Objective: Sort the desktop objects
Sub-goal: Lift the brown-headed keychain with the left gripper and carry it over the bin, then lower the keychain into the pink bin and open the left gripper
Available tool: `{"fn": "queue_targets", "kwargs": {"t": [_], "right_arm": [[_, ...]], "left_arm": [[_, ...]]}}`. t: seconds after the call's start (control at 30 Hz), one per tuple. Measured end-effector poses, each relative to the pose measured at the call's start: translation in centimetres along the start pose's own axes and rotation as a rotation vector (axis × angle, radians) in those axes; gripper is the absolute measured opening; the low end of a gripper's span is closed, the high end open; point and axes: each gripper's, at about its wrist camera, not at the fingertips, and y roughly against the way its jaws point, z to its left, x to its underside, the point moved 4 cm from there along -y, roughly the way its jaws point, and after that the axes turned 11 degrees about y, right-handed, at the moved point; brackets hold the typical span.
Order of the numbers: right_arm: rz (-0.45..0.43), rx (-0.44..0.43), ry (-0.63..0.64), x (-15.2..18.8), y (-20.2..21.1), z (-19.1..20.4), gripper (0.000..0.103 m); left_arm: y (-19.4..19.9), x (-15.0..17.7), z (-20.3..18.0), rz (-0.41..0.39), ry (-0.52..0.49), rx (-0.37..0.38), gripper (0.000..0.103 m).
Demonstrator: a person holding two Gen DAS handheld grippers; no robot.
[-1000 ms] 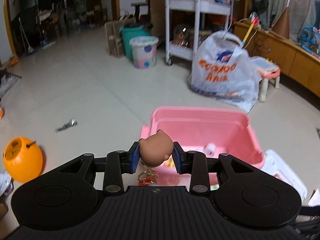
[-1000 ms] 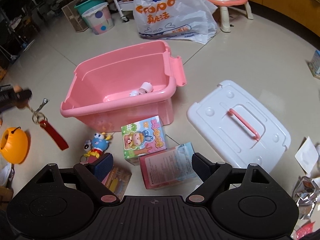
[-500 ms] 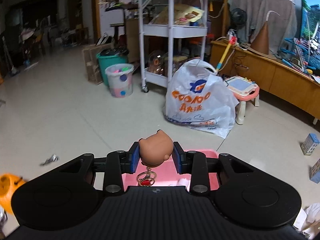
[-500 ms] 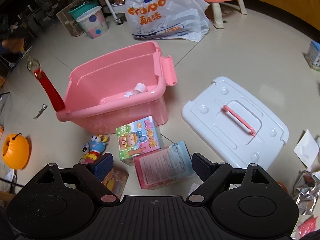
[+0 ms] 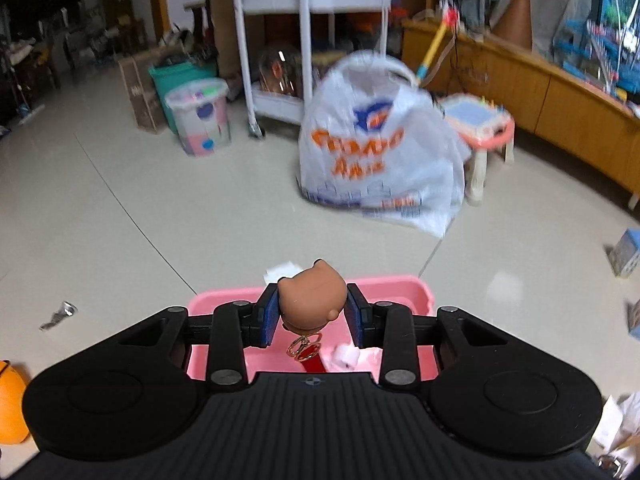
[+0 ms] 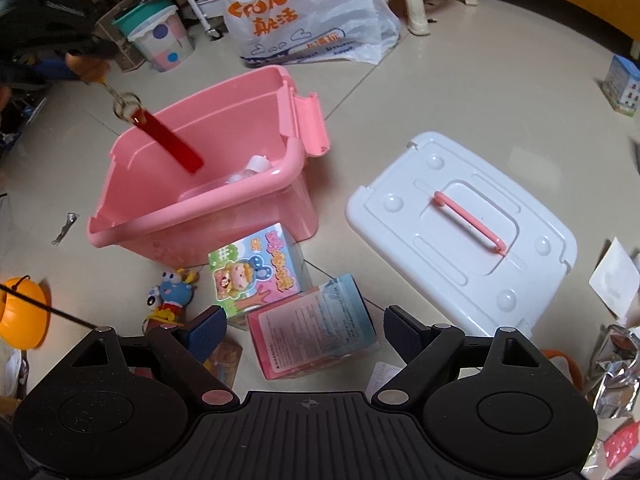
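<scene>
A brown bear-head charm (image 5: 312, 303) carries a gold ring (image 5: 305, 348) and red strap (image 6: 168, 141); the bin (image 6: 192, 216) is pink, its lid (image 6: 460, 236) white with a pink handle (image 6: 470, 222), the bag (image 6: 304, 12) white with orange lettering, the gripper pads (image 5: 267, 316) blue

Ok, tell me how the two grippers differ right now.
The left gripper is shut on the bear-head keychain, held above the pink bin; the right gripper is open and holds nothing. The left hangs over the bin, the right over the pink box on the floor. Both have blue pads.
</scene>
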Motion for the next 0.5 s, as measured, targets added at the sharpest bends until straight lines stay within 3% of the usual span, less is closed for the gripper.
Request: {"fn": "queue_targets", "kwargs": {"t": [0.5], "right_arm": [[0.057, 0.028, -0.067, -0.5, -4.0, -1.4, 0.083]], "left_arm": [[-11.5, 5.8, -1.2, 0.283, -0.035, -0.02, 0.035]]}}
